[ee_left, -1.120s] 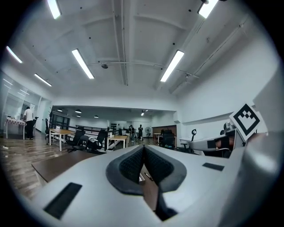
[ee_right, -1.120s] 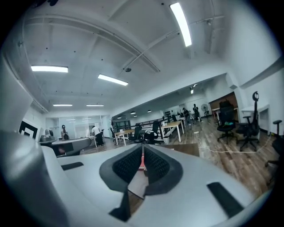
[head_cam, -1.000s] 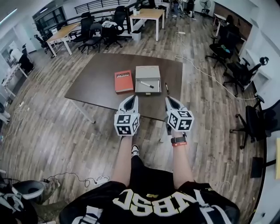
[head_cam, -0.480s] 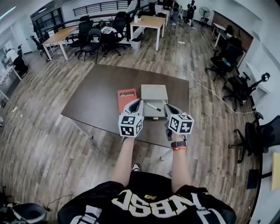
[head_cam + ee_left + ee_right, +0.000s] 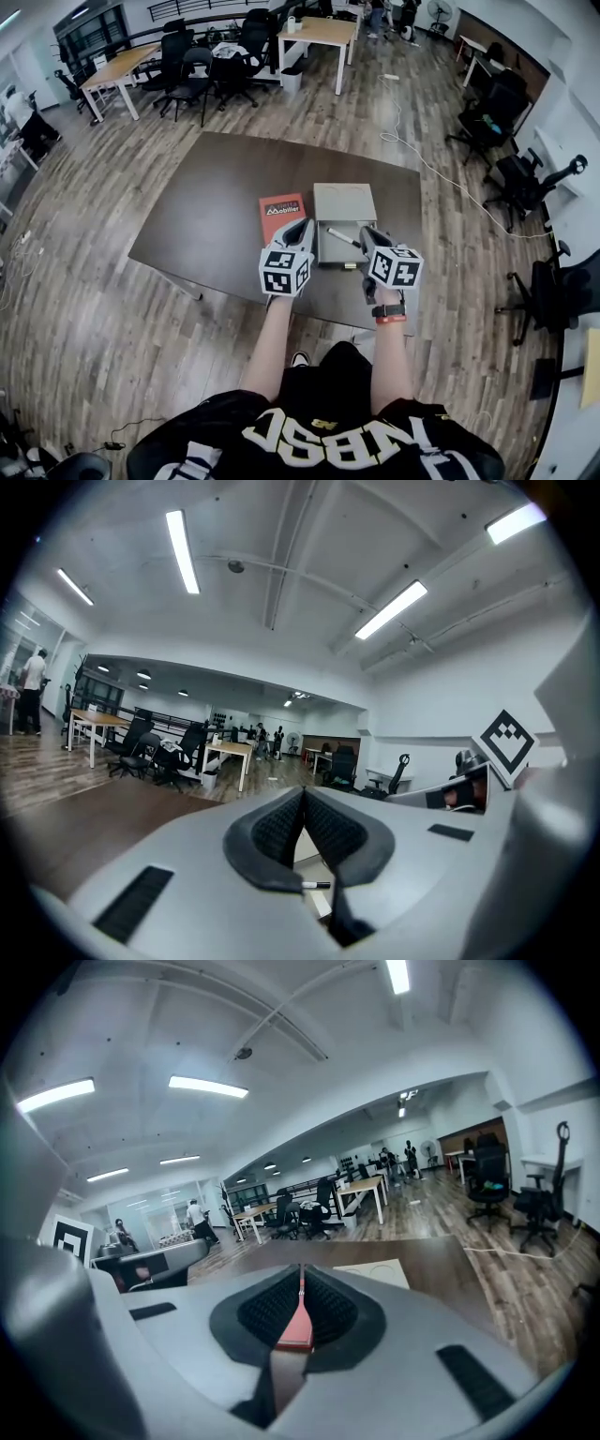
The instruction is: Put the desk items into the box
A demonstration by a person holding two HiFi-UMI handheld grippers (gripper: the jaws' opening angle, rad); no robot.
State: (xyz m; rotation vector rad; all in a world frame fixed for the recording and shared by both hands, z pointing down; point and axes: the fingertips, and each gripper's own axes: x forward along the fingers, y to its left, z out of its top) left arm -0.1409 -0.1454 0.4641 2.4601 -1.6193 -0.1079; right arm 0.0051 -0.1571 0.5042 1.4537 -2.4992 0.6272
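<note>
An open grey box (image 5: 330, 255) lies on the dark brown table (image 5: 206, 206), its lid (image 5: 343, 201) folded back behind it. A white marker (image 5: 343, 238) rests inside the box. A red book (image 5: 280, 212) lies just left of the box. My left gripper (image 5: 302, 225) hovers between the book and the box, jaws shut and empty (image 5: 302, 794); below its jaws the marker (image 5: 317, 885) shows. My right gripper (image 5: 366, 232) hangs over the box's right edge, also shut and empty (image 5: 301, 1272). Through its jaws I glimpse the red book (image 5: 292, 1330), and beyond them the lid (image 5: 371, 1273).
The table's near edge (image 5: 309, 317) runs just in front of the person's forearms. Office chairs (image 5: 520, 178) stand to the right, a cable (image 5: 427, 164) trails over the wooden floor, and more desks (image 5: 323, 33) and chairs fill the back of the room.
The person has stepped up to the table. Both grippers have moved forward from short of the near edge to over the book and box. Jaws stay shut.
</note>
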